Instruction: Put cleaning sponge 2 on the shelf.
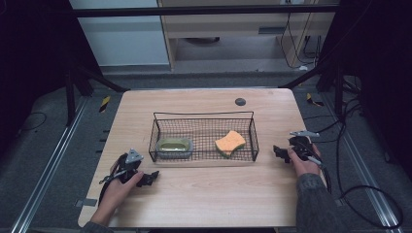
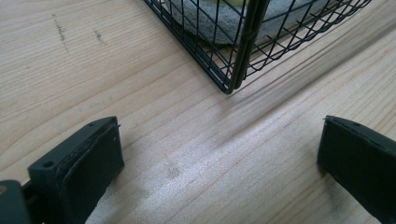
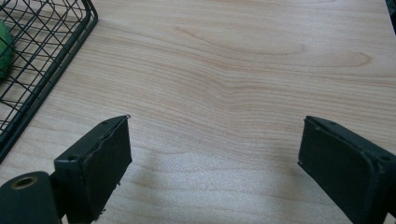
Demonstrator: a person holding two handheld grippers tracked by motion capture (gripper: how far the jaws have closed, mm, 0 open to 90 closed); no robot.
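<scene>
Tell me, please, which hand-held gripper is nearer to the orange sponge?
Right. The right hand-held gripper sits just outside the basket end holding the sponge; the left hand-held gripper lies off the opposite front corner.

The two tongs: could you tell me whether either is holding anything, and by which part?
Nothing is held: the left tongs and the right tongs stand open over bare table.

From overhead, the high view is looking forward and down across the whole wooden table. Each gripper view is skimming low and close over its boards, both catching corners of the wire basket shared with the high view.
</scene>
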